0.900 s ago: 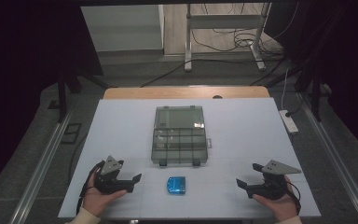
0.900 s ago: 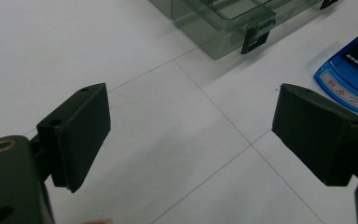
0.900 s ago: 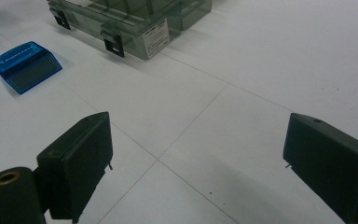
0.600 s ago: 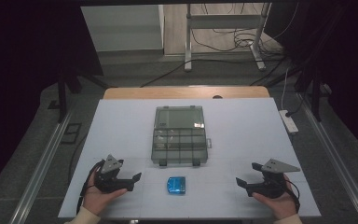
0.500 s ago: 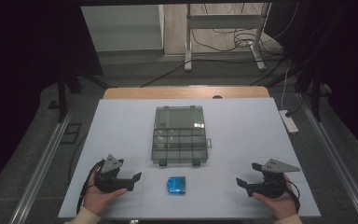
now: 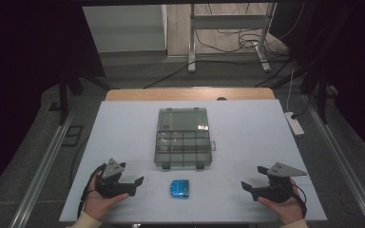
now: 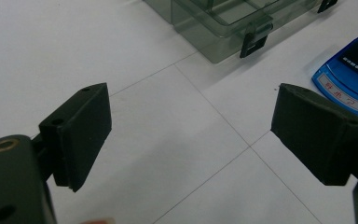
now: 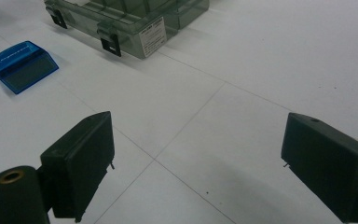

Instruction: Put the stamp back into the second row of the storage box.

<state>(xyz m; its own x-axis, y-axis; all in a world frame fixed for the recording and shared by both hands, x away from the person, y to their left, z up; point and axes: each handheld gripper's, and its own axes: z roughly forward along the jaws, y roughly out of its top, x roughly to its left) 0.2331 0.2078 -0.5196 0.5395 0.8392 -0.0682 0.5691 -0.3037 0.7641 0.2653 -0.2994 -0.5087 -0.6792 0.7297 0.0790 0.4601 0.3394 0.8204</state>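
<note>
White matte table (image 6: pixel 123 128), rectangular, with thin seam lines between its panels and a strip of bare wood along the far edge.

Near the middle, a little toward the far edge: smoky transparent plastic organizer box (image 6: pixel 184 137), flat and rectangular, with a grid of small compartments in the nearer part and two dark latches on the side facing the near edge.

Just before these latches, close to the near edge, apart from the box: small blue case (image 6: pixel 180 187), glossy translucent plastic with rounded corners and a printed label.

Near the near-left corner: left gripper (image 6: pixel 138 181), black, in a hand; matte block-shaped jaws wide apart, nothing between, pointing toward the blue case but not touching.

Near the near-right corner: right gripper (image 6: pixel 245 186), same black build with a grey three-cornered plate on top; jaws also wide apart over bare table, well apart from the case.
</note>
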